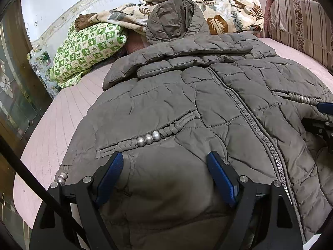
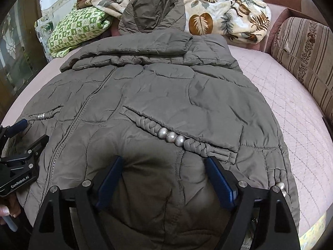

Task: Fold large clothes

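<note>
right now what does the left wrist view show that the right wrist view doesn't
Only the left wrist view shows the left tongs head-on, open over the jacket, with a dark wooden frame along the left edge. Only the right wrist view shows the right tongs head-on, also open, plus the person's fingers on the other tool and much more pink bed cover. Both share the jacket's hood, zipper, bead trims, the green checked quilt and leaf-print blanket.
</note>
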Motion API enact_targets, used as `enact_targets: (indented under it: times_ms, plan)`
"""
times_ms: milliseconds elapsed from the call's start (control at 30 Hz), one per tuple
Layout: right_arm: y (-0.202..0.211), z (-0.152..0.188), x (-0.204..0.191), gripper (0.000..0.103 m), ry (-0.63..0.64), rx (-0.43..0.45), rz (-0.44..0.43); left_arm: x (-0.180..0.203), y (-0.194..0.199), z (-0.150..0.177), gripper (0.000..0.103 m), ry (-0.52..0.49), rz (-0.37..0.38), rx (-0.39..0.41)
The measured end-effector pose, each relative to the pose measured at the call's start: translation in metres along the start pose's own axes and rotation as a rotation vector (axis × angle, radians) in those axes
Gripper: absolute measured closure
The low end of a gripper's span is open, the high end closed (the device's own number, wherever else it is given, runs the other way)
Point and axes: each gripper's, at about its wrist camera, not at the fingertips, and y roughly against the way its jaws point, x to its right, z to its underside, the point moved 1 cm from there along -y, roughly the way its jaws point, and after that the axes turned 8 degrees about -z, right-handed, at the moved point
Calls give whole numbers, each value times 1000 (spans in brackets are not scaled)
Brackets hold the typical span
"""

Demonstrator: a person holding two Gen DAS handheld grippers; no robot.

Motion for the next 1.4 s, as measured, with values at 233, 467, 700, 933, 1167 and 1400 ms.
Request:
enact_targets:
  times_ms: [233,467,700,933,1167,1400]
  plan:
    - [1,0,1,17,-6,-1,-3,-1,2,-1,20,-1,-1,4]
    - [36,-5,15,17,-68,79,12,-18,11,-6,20,54,6,4]
    - [71,-1,64,17,-263,163,115,-57,1,-3,20,181,-65,-63]
    - [64,13,84,17,-369,91,129,-80,-23,11,20,250,-101,-203]
    - [71,16,86,17,-386,116,102,-73,-9,10,20,221,-104,-159]
    - [72,11,40,17,-205,145,51,-48,11,4,20,122,-112,-59]
